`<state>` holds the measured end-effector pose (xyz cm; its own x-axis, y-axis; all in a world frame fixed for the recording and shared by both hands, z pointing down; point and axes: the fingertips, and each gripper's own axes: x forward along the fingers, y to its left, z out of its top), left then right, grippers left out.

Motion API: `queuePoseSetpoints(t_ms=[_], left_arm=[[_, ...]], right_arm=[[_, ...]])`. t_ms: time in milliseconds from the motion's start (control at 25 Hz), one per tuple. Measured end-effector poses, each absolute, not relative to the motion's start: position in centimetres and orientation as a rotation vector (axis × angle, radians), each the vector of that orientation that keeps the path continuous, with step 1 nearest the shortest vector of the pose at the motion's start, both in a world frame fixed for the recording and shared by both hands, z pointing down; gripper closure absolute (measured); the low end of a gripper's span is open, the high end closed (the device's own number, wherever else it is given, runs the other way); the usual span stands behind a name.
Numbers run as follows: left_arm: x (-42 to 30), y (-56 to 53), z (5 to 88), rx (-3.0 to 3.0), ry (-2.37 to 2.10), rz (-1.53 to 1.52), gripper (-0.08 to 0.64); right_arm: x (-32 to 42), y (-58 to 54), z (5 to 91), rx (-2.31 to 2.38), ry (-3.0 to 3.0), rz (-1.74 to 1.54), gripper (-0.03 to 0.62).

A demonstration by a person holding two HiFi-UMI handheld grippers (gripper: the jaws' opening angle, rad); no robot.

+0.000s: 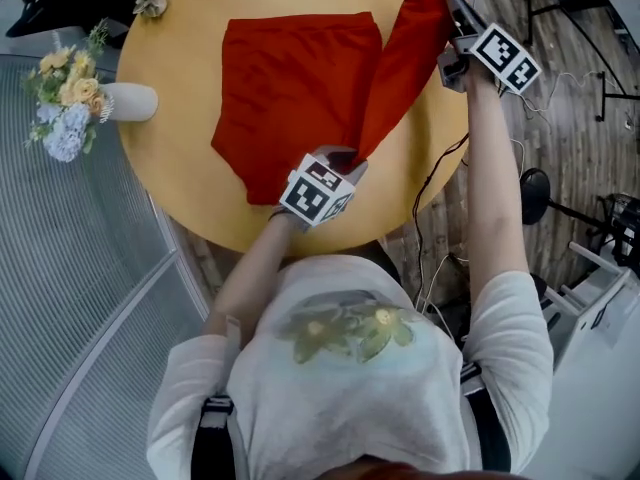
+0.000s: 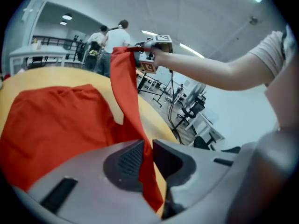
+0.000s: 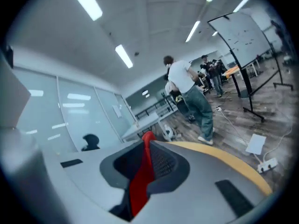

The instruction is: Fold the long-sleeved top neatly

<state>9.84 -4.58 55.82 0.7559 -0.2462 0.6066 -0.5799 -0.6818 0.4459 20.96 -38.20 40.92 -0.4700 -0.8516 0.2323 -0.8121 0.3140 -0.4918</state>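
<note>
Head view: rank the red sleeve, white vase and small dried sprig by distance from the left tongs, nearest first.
1. red sleeve: clamped in the left tongs, stretching up and to the right.
2. white vase: at the left edge of the table.
3. dried sprig: at the table's far-left edge, past the vase.

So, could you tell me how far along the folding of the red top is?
Done: the top's body lies flat on the table, with no sleeve sticking out on its other side. In hand: one sleeve is stretched in the air, the left gripper and right gripper each shut on it. Still to do: laying that sleeve across the body, then folding the body up.
</note>
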Motion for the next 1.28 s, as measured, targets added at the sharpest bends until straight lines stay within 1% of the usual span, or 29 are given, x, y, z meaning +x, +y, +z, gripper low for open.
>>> queuePoseSetpoints(t_ms=[120,200,320,480,600,720,760,800,880,920,1080,1120,1160,1200,1240,1280], left_arm=[[11.9,-2.9,54.1,2.475,-0.572,0.768,0.499],[13.3,-1.7,53.8,2.538,-0.547,0.839,0.498],[15.5,-0.3,54.8,2.572,-0.515,0.929,0.497],[18.7,1.3,57.0,2.591,-0.418,0.968,0.498],[19.9,2.8,58.2,2.607,-0.346,1.011,0.498],[19.0,1.7,59.1,2.558,-0.520,1.043,0.497],[18.7,0.9,59.3,2.519,-0.588,1.038,0.483],[18.5,0.1,59.5,2.482,-0.639,1.027,0.452],[19.1,-1.6,60.0,2.429,-0.697,1.006,0.368],[19.7,-2.3,60.4,2.403,-0.701,1.001,0.342],[22.3,-2.6,63.5,2.264,-0.563,1.061,0.333],[22.7,-2.3,64.2,2.266,-0.534,1.101,0.334],[22.9,-2.1,64.7,2.297,-0.522,1.141,0.354],[23.0,-2.0,64.8,2.351,-0.515,1.163,0.407],[23.1,-1.8,64.4,2.413,-0.496,1.154,0.509],[23.3,-1.4,63.6,2.469,-0.456,1.111,0.518]], right_arm=[[25.4,-35.8,35.2,-1.465,2.327,-0.779,0.543],[28.1,-33.6,33.7,-1.452,2.301,-0.732,0.543],[32.5,-30.4,34.7,-1.499,2.251,-0.732,0.543],[37.8,-27.8,37.3,-1.557,2.097,-0.790,0.543],[38.7,-26.7,38.4,-1.566,2.097,-0.800,0.543],[38.0,-26.4,38.0,-1.561,2.162,-0.776,0.543],[37.7,-26.5,37.8,-1.556,2.173,-0.770,0.543],[37.6,-26.5,37.6,-1.550,2.178,-0.768,0.543],[37.2,-26.4,37.4,-1.536,2.183,-0.770,0.543],[37.0,-26.5,37.3,-1.530,2.185,-0.772,0.543],[36.4,-26.5,37.5,-1.534,2.191,-0.787,0.543],[36.5,-26.4,37.7,-1.548,2.187,-0.798,0.543],[36.7,-26.2,37.9,-1.568,2.180,-0.812,0.543],[36.9,-26.0,38.1,-1.584,2.175,-0.822,0.543],[37.0,-25.8,38.2,-1.588,2.173,-0.825,0.543],[37.1,-25.8,38.2,-1.582,2.173,-0.822,0.543]])
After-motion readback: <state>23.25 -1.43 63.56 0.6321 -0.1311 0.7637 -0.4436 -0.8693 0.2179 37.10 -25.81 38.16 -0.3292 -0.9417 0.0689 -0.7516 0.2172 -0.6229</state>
